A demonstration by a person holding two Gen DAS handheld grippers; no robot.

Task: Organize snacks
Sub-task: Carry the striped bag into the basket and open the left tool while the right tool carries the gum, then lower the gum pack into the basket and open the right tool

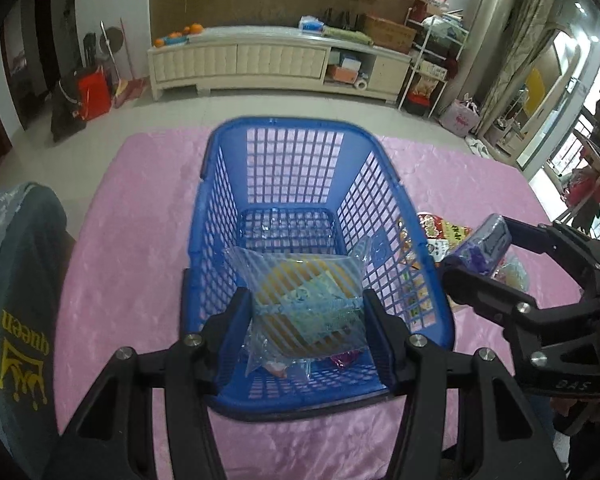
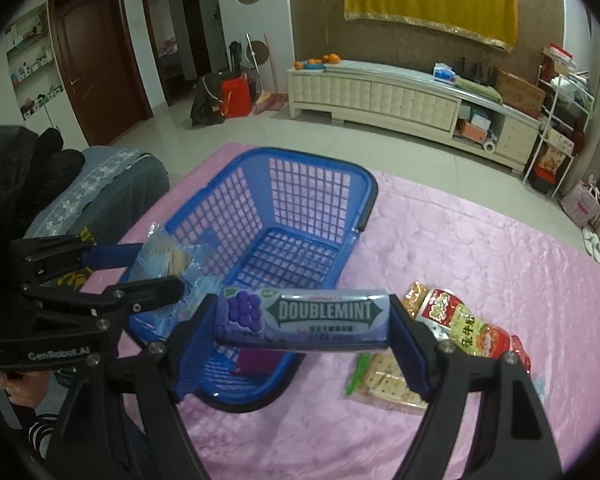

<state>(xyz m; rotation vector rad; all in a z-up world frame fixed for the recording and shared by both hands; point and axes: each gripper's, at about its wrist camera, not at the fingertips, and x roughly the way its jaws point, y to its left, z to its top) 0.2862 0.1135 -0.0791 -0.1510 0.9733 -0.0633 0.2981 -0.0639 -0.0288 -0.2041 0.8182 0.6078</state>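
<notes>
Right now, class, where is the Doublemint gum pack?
The Doublemint gum pack is clamped crosswise in the right gripper, held above the pink cloth, just right of the blue basket.

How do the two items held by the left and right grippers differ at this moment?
The left gripper holds a clear, blue-striped cracker packet, soft and crinkled; the right gripper holds a rigid purple Doublemint box. The packet hangs over the inside of the blue basket; the box is beside the basket's right wall, above the pink cloth. The box is gripped end to end and level; the packet sits tilted. Both are clamped between blue pads, off the table.
</notes>
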